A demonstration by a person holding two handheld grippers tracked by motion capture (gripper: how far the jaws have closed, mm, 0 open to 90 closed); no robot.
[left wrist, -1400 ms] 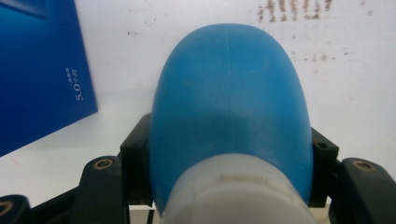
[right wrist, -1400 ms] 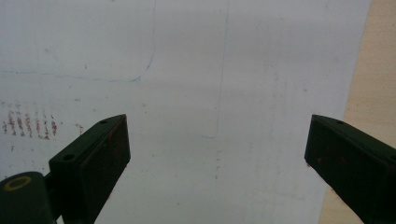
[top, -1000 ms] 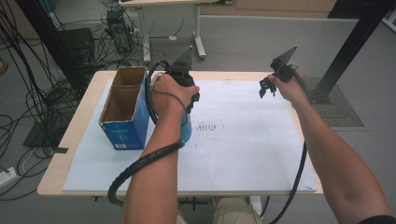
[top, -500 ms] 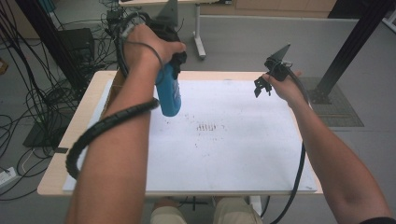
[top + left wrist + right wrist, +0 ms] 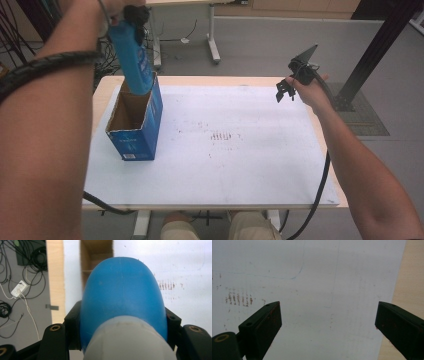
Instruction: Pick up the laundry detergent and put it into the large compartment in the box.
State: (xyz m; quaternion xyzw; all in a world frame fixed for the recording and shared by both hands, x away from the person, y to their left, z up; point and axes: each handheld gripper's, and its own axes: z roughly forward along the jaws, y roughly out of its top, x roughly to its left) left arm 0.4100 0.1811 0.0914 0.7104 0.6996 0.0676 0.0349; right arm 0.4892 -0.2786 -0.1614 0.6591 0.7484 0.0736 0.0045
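Note:
A blue bottle (image 5: 131, 55) with a pale cap end hangs upright from my left gripper (image 5: 135, 17), which is shut on its top. Its lower end sits just above the far edge of an open blue cardboard box (image 5: 142, 135) at the table's left. In the left gripper view the bottle (image 5: 122, 295) bulges between the jaws of the left gripper (image 5: 122, 322), with the box's brown inside (image 5: 96, 252) beyond it. My right gripper (image 5: 283, 94) hovers over the table's far right corner, open with nothing between its fingers. The same right gripper (image 5: 328, 317) looks down on the white sheet (image 5: 312, 277).
A white sheet (image 5: 240, 165) with faint brown marks covers the wooden table (image 5: 102, 95). Cables lie on the floor at the left. Another table's legs (image 5: 212, 40) stand behind, and a black post (image 5: 372, 55) rises at the right.
My left hand has lifted the blue bottle from beside the box up and to the left, over the box's opening. The right gripper has stayed in place.

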